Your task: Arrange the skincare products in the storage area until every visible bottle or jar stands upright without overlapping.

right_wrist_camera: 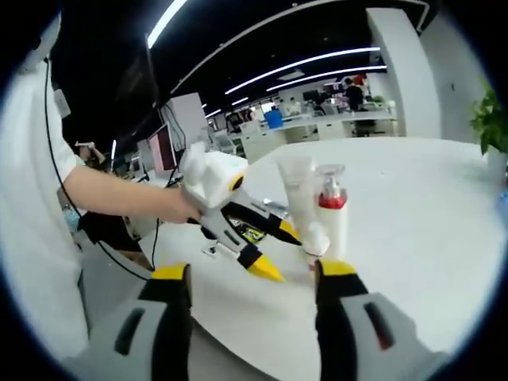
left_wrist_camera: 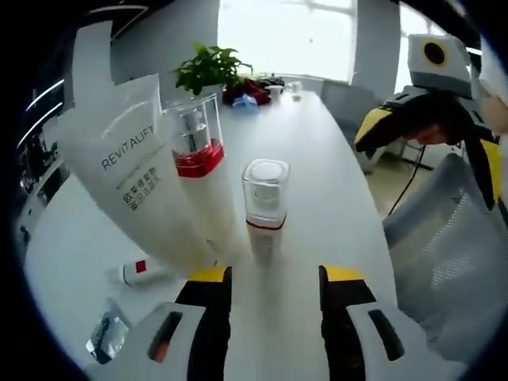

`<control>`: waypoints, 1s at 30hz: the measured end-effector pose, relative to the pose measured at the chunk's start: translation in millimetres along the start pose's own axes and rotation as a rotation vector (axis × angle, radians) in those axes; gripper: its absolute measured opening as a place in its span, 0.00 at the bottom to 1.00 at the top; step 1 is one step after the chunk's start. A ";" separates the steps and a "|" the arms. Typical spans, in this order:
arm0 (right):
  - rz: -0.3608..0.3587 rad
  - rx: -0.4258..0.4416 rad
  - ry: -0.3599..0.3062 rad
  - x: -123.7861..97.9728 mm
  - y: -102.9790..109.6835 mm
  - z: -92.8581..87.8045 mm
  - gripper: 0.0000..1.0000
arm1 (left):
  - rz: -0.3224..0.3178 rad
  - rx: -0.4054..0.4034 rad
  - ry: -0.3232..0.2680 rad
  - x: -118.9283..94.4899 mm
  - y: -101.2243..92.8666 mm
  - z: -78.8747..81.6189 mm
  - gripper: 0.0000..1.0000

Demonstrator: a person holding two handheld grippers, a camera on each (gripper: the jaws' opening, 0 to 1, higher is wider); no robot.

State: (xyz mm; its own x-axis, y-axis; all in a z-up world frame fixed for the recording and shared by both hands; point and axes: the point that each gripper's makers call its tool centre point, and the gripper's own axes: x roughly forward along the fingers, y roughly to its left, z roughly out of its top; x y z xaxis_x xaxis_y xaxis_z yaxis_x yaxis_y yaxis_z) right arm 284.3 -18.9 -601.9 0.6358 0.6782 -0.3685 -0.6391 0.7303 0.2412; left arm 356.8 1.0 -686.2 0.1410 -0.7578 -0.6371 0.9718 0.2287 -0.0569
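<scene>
Both grippers' fingers are spread wide, holding nothing: left gripper [left_wrist_camera: 274,298], right gripper [right_wrist_camera: 254,290]. On the table [left_wrist_camera: 333,198], the tube [left_wrist_camera: 131,171] and two bottles [left_wrist_camera: 264,206] stand. A small bottle [left_wrist_camera: 139,271] lies flat; it probably needs lifting up next.

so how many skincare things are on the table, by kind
tubes: 2, a big white tube standing and a small tube lying flat
bottles: 2, a tall pump bottle and a short bottle, both upright
clear wrapper or packet: 1, a crumpled packet near the left tool
total: 5
</scene>
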 end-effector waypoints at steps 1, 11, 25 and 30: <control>0.004 -0.006 0.007 0.8 0.6 -0.9 0.64 | 0.009 -0.005 0.000 -4.1 -0.3 -1.4 0.44; 0.025 -0.041 0.031 6.0 6.2 -4.1 0.71 | 0.108 -0.126 -0.021 -45.5 -10.5 -22.5 0.53; 0.015 -0.027 0.030 -1.6 15.8 -9.2 0.76 | 0.276 -0.278 -0.072 -94.5 -19.4 -48.9 0.65; 0.015 -0.010 0.023 -3.9 19.7 -9.1 0.77 | 0.331 -0.323 -0.102 -113.9 -22.7 -54.6 0.68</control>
State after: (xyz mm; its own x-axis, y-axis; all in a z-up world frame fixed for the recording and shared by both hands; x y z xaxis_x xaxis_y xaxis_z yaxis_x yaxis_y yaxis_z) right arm 265.3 -7.8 -603.9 0.6163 0.6867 -0.3855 -0.6525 0.7193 0.2382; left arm 308.4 115.5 -654.3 0.4666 -0.6647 -0.5834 0.7652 0.6342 -0.1106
